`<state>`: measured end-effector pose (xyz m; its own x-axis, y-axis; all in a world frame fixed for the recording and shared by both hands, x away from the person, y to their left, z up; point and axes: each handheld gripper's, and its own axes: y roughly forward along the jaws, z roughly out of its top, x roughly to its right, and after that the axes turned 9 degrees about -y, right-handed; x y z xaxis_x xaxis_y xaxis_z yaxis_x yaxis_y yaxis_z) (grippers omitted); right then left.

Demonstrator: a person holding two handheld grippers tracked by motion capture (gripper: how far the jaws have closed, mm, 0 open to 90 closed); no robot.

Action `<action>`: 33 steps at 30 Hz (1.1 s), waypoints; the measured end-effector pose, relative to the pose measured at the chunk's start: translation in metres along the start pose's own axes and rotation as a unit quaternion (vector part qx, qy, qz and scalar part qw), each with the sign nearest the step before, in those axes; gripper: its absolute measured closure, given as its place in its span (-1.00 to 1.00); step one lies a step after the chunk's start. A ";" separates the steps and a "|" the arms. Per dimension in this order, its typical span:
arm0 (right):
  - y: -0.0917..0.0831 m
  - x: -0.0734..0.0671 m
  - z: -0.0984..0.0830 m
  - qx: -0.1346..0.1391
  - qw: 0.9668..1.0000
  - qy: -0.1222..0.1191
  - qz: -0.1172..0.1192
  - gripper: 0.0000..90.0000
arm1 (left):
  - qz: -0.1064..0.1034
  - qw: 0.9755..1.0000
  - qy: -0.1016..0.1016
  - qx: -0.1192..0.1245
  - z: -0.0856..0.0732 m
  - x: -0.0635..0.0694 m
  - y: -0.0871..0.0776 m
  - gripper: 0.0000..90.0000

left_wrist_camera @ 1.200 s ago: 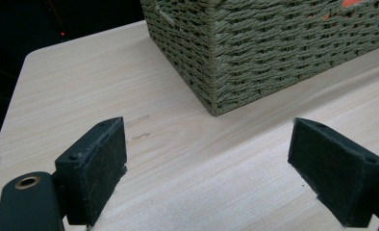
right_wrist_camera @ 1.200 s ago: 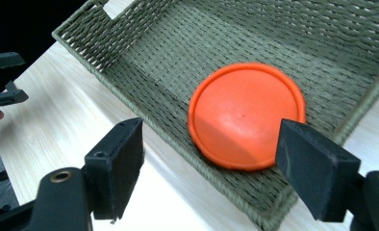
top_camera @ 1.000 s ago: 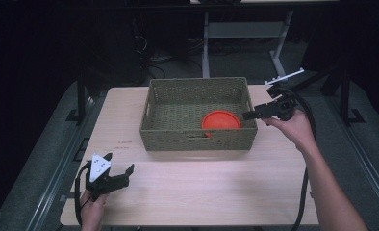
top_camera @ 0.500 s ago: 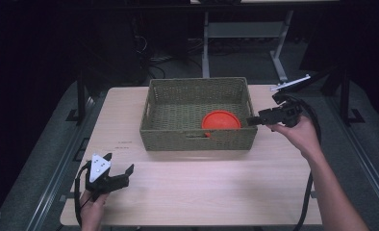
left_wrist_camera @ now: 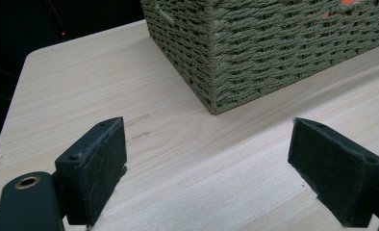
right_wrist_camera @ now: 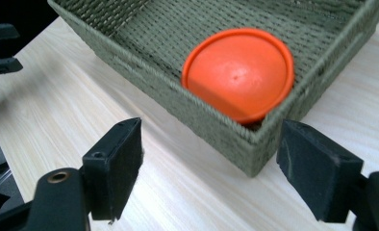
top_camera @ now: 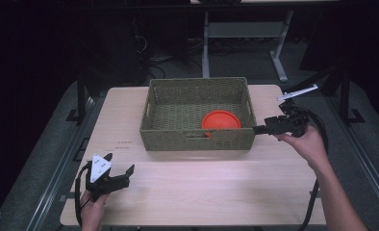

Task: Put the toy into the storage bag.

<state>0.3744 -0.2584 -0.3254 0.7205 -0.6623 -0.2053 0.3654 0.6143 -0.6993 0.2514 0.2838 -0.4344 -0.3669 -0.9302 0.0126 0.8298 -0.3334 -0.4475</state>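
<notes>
Right claw [top_camera: 259,129] has pulled back from above the basket's right end and dropped lower, and now it hangs just off the near right corner of the olive-green woven rectangular basket [top_camera: 197,140], tip almost at the wall! Left claw [top_camera: 118,174] hasn't budged, parked at the near left of the pale wooden table [top_camera: 216,183].

Look at the right gripper view: the two black jaws stand wide apart with nothing between them, framing the basket's corner [right_wrist_camera: 255,149] and bare table [right_wrist_camera: 187,192]. Inside that corner sits the round orange plastic disc [right_wrist_camera: 238,72], lying against the woven floor and tucked close to the near wall, its lower edge hidden behind the rim. From the high view the orange disc [top_camera: 221,120] is in the near right part of the basket, with the rest of the basket floor bare weave.

Over on the left side, the hand [top_camera: 92,207] grips its tool low over the table, grey three-cornered plate on top. Left gripper view: its claw [left_wrist_camera: 211,163] is spread wide too, empty, pointed at the basket's near left corner [left_wrist_camera: 216,62], well short of it. Faint dark marks show on the wood [left_wrist_camera: 139,127] just ahead of the left jaw.
</notes>
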 end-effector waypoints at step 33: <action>0.005 0.006 -0.071 -0.001 1.000 0.028 -0.001 -0.48 | 0.002 1.000 0.001 -0.002 -0.001 0.000 0.000 -0.71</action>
<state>0.3387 -0.2897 -0.3785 0.6856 -0.6865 -0.2420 0.3652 0.6120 -0.7014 0.2513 0.2840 -0.4352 -0.3635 -0.9315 0.0089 0.8296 -0.3280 -0.4519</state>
